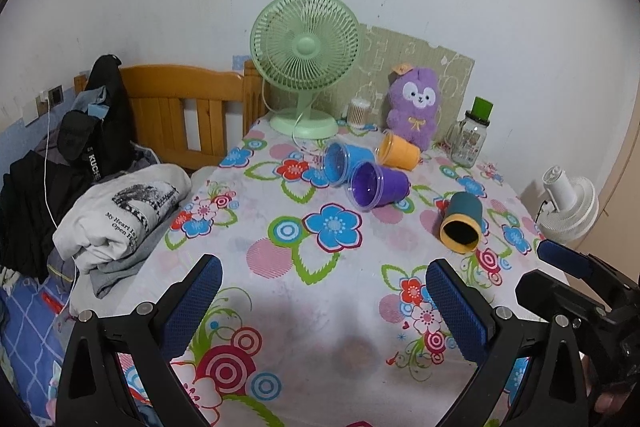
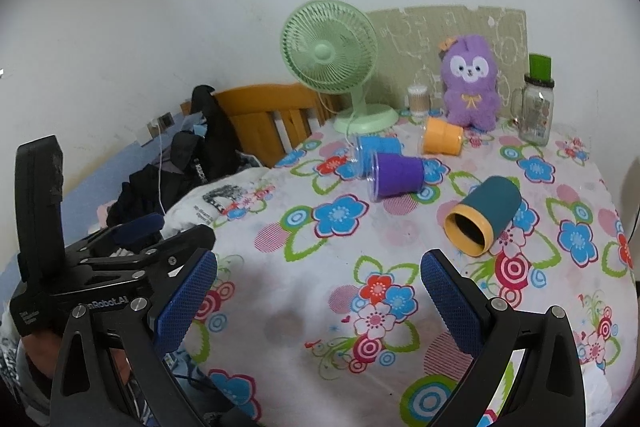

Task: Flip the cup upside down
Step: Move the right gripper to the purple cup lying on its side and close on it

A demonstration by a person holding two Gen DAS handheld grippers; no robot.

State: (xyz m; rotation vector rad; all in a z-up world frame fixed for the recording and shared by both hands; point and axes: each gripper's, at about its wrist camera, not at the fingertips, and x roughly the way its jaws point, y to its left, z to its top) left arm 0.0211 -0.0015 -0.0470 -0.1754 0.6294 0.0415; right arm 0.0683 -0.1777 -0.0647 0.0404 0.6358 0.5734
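Note:
Several cups lie on their sides on the flowered tablecloth (image 1: 280, 267). A teal cup with a yellow rim (image 1: 462, 221) (image 2: 484, 213) lies nearest, mouth towards me. A purple cup (image 1: 378, 187) (image 2: 396, 175), a blue cup (image 1: 344, 161) (image 2: 378, 149) and an orange cup (image 1: 398, 149) (image 2: 442, 137) lie farther back. My left gripper (image 1: 324, 303) is open and empty above the near part of the table. My right gripper (image 2: 318, 299) is open and empty, just short of the teal cup.
A green desk fan (image 1: 306, 63), a purple plush toy (image 1: 414, 109), a glass jar with a green cap (image 1: 470, 137) and a cotton swab box (image 1: 357, 113) stand at the back. Folded clothes (image 1: 120, 211) and a wooden headboard (image 1: 180, 107) lie left. A white fan (image 1: 568, 207) stands right.

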